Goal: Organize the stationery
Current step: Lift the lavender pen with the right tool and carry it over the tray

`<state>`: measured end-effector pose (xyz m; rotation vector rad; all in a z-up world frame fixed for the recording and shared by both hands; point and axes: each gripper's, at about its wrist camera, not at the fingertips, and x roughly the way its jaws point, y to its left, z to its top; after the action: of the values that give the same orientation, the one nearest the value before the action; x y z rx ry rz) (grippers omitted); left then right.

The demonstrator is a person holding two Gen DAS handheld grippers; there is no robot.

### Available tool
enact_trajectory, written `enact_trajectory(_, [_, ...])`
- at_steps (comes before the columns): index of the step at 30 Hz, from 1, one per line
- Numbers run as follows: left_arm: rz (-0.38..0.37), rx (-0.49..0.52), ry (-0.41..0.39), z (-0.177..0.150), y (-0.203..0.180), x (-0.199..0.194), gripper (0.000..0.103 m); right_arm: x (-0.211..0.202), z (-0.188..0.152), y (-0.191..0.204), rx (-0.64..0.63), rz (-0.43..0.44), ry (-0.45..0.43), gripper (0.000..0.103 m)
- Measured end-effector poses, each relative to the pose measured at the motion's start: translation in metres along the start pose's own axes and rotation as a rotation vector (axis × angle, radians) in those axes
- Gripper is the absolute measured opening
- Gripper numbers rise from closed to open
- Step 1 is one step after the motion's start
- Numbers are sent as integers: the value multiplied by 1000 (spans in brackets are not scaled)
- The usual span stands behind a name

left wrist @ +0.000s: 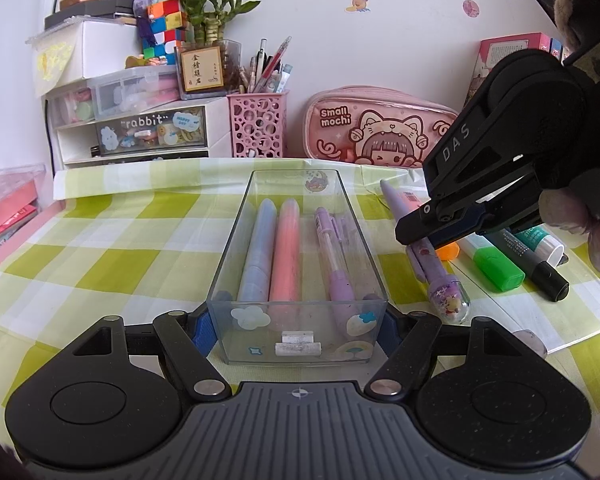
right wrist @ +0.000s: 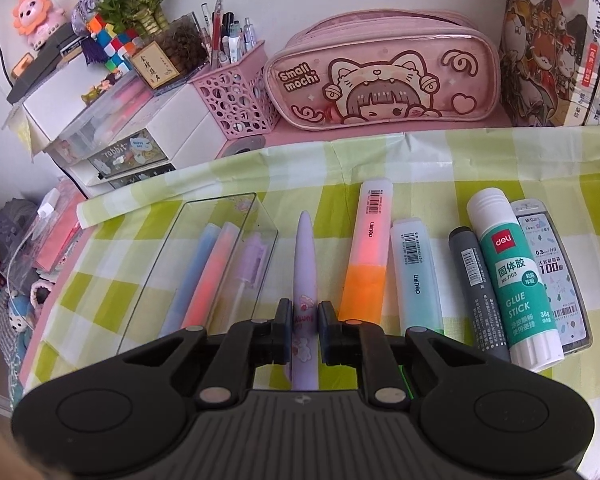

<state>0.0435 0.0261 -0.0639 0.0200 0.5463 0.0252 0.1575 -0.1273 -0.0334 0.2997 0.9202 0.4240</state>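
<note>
Three pens already lie in the clear tray (left wrist: 236, 216): a blue one (left wrist: 258, 248), a pink one (left wrist: 286, 248) and a purple one (left wrist: 334, 256). The left claw (left wrist: 296, 326) clamps the tray's near end and steadies it on the desk (left wrist: 100, 248). The right claw (right wrist: 305, 330) is closed on a lilac pen (right wrist: 306, 256) just right of the tray; whether it has left the cloth is hard to tell. Still out on the desk: an orange highlighter (right wrist: 366, 256), a pale blue one (right wrist: 414, 272), a grey marker (right wrist: 476, 292), a glue stick (right wrist: 512, 280) and a lead case (right wrist: 556, 272). By my count, under half is done.
</note>
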Motion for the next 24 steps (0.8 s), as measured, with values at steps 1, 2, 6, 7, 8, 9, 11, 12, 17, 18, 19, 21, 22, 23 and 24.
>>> enact_trajectory(1, [0, 0, 0, 0, 0, 0, 73, -3, 1, -1, 14, 11, -4, 13])
enact_trajectory(2, [0, 0, 0, 0, 0, 0, 73, -5, 3, -2, 26, 22, -8, 13])
enact_trajectory(6, [0, 0, 0, 0, 0, 0, 73, -20, 10, -2, 49, 54, -36, 13])
enact_trajectory(7, [0, 0, 0, 0, 0, 0, 73, -24, 11, -1, 49, 57, -45, 13])
enact_trajectory(8, [-1, 0, 0, 0, 0, 0, 73, -28, 13, 0, 46, 61, -56, 13])
enact_trajectory(9, [0, 0, 0, 0, 0, 0, 73, -32, 14, 1, 44, 65, -66, 13])
enact_trajectory(11, [0, 0, 0, 0, 0, 0, 73, -41, 18, 5, 32, 71, -87, 13])
enact_trajectory(12, [0, 0, 0, 0, 0, 0, 73, -45, 20, 6, 27, 73, -96, 13])
enact_trajectory(17, [0, 0, 0, 0, 0, 0, 73, -62, 26, 18, -10, 94, -131, 13])
enact_trajectory(18, [0, -1, 0, 0, 0, 0, 73, -65, 26, 20, -17, 100, -135, 13])
enact_trajectory(19, [0, 0, 0, 0, 0, 0, 73, -67, 27, 23, -25, 109, -136, 13])
enact_trajectory(21, [0, -1, 0, 0, 0, 0, 73, -67, 28, 29, -36, 140, -121, 13])
enact_trajectory(22, [0, 0, 0, 0, 0, 0, 73, -65, 29, 32, -41, 153, -106, 13])
enact_trajectory(23, [1, 0, 0, 0, 0, 0, 73, -60, 29, 37, -47, 163, -81, 13])
enact_trajectory(24, [0, 0, 0, 0, 0, 0, 73, -53, 30, 42, -54, 168, -52, 13])
